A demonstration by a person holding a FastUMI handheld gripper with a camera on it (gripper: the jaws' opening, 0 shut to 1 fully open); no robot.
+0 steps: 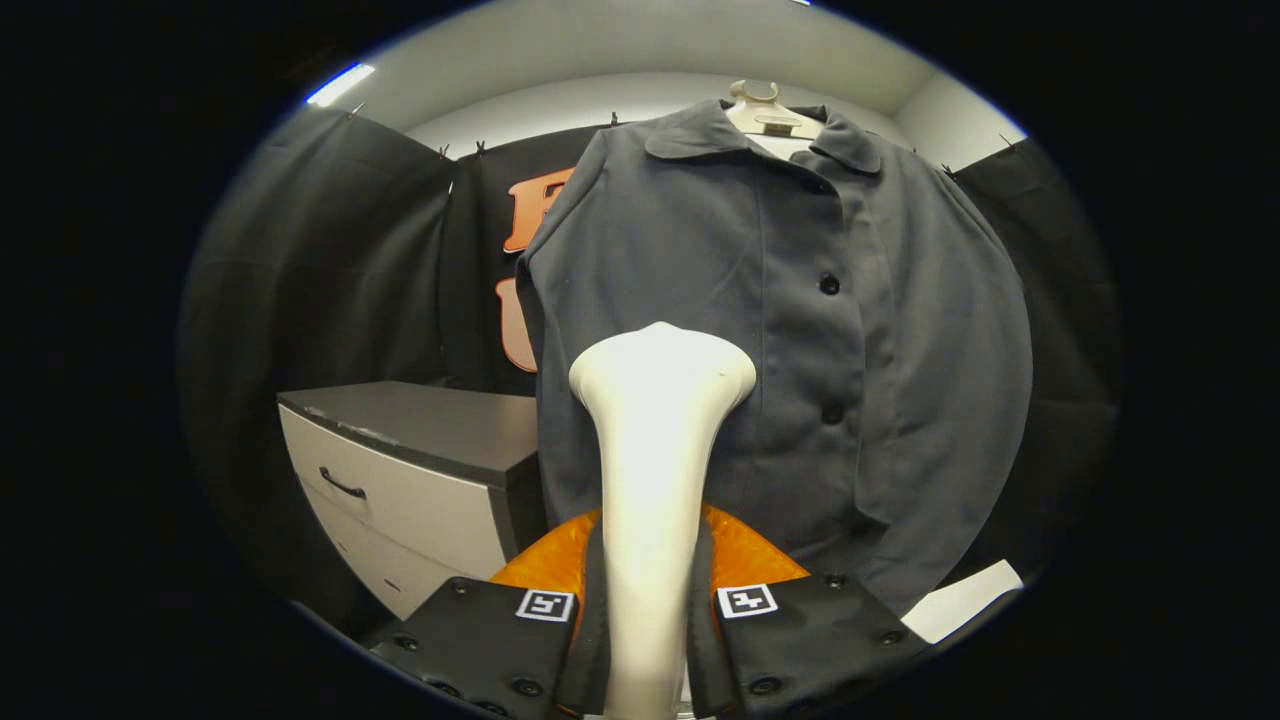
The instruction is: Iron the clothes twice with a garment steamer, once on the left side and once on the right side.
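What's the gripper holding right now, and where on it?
The gripper is shut on the garment steamer, both fingers clamping its narrow handle below the wide head, which points at the grey shirt.

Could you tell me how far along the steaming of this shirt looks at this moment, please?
Done: the gripper is shut on the garment steamer, both fingers pressing its handle. In hand: the steamer head is raised before the grey shirt on its hanger, left of the button placket; whether it touches the fabric cannot be told. Left: nothing on the shirt shows a finished pass, so both sides may remain.
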